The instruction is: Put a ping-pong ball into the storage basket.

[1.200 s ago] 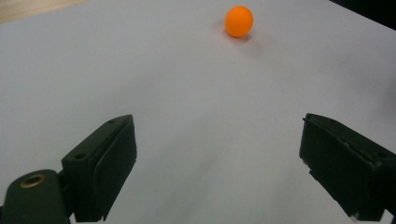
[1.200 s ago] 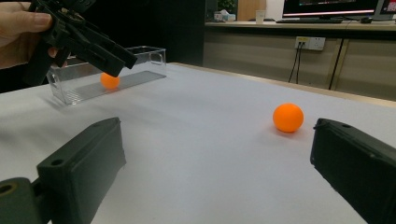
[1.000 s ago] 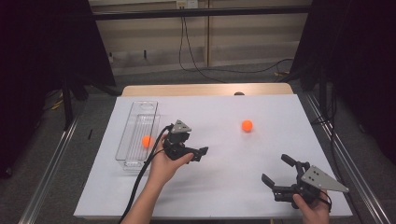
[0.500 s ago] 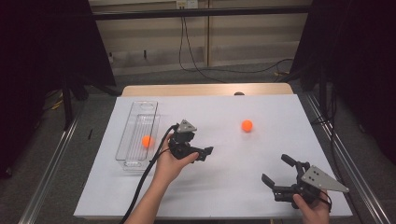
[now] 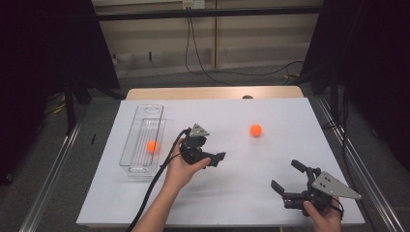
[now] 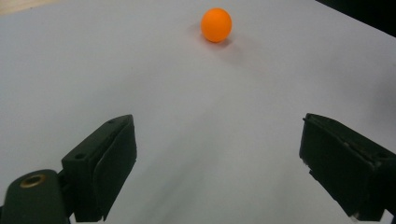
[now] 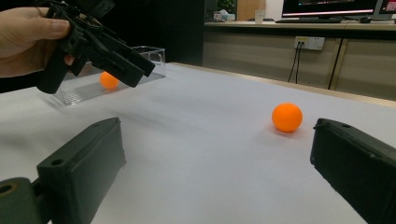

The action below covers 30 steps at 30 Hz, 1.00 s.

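Observation:
An orange ball [image 5: 256, 130] lies loose on the white table, right of centre; it sits ahead of the jaws in the left gripper view [image 6: 216, 24] and in the right gripper view [image 7: 286, 116]. A second orange ball [image 5: 152, 146] rests inside the clear tray [image 5: 145, 113] at the left. My left gripper [image 5: 217, 159] hovers mid-table just right of the tray, pointing toward the loose ball, open with nothing between its jaws [image 6: 217, 154]. My right gripper [image 5: 286, 175] stays low near the front right corner, open and empty [image 7: 219, 168]. The right gripper view also shows the left gripper [image 7: 135, 65], the tray [image 7: 154, 53] and its ball [image 7: 109, 80].
A white sheet [image 5: 232, 198] covers the table, with a wooden strip [image 5: 212, 92] along its far edge. Metal rails [image 5: 53, 164] run along both sides. Cables and a wall lie behind the table.
My left gripper has drifted slightly to the right, away from the tray and toward the loose ball. The right gripper and both balls have stayed put.

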Available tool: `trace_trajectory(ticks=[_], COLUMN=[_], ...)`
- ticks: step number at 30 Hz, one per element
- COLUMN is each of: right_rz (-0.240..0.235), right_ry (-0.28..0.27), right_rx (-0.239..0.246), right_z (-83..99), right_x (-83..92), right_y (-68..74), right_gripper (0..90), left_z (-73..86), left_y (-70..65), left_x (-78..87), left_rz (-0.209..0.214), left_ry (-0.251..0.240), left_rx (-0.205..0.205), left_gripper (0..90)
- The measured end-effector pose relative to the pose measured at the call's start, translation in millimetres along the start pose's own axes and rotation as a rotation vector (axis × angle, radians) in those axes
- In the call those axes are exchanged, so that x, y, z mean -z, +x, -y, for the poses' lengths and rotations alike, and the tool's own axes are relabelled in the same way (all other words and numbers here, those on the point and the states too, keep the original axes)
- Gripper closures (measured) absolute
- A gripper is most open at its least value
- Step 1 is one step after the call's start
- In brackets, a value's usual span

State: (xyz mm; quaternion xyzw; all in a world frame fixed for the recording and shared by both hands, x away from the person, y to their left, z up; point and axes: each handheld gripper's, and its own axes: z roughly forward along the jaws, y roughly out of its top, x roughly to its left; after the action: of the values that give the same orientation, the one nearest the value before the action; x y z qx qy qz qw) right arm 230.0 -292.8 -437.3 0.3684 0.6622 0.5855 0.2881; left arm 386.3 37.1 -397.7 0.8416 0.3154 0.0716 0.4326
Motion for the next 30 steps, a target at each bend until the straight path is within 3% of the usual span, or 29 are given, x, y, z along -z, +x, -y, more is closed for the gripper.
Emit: trace_trajectory(ticks=[30], right_rz=[0.000], right_ry=[0.003], right_rx=[0.001], right_z=[0.2], right_x=[-0.5], right_y=[-0.2], right_gripper=[2.3], left_z=[-3.5], left_y=[-7.5], left_x=[-19.3], left_rz=[0.016], left_ry=[0.017], left_rx=[-0.005], left_gripper=[11.0])
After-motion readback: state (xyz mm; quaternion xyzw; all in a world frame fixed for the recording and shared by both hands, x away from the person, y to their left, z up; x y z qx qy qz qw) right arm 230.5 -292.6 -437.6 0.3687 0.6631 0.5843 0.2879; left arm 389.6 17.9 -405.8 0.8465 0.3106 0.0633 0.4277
